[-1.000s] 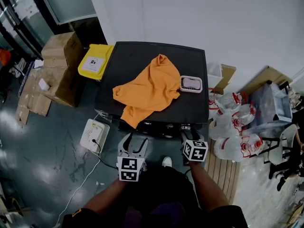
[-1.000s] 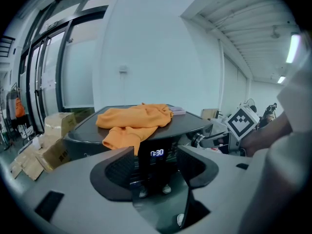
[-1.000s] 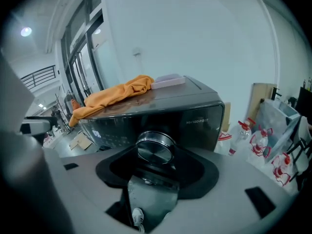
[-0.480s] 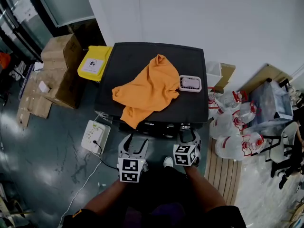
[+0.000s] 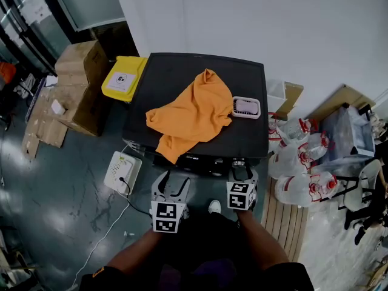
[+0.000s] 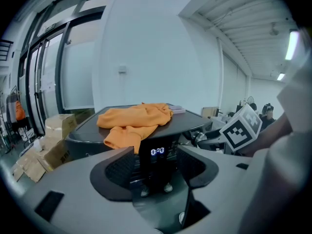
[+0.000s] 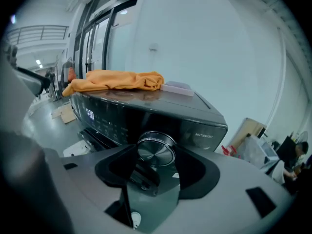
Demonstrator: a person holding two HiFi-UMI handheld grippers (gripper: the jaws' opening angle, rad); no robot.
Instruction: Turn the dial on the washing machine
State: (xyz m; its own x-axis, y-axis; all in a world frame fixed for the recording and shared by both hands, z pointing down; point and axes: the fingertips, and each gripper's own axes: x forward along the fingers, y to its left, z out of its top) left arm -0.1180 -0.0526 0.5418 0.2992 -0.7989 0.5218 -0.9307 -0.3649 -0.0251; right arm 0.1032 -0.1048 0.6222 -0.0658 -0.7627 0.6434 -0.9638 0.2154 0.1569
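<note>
The black washing machine [image 5: 176,77] stands in front of me with an orange cloth [image 5: 191,111] draped over its top. Its round metal dial [image 7: 156,147] sits at the right end of the front panel. My right gripper [image 7: 156,152] has that dial between its jaws, and the pads rest on its two sides; the jaws have just been closing a little on it. In the head view the right gripper [image 5: 240,173] is right under the panel's right end. My left gripper [image 6: 155,155] hangs open and empty short of the lit display [image 6: 157,151].
A small pink-and-white tray [image 5: 246,107] lies on the lid beside the cloth. Left of the machine are a yellow bin [image 5: 124,77] and cardboard boxes [image 5: 79,83]. A white device [image 5: 120,171] with a cable lies on the floor. Plastic bags [image 5: 297,156] crowd the right.
The right gripper has rolled about its own axis at the dial, its marker cube turning and shifting slightly left. The left gripper has stayed put.
</note>
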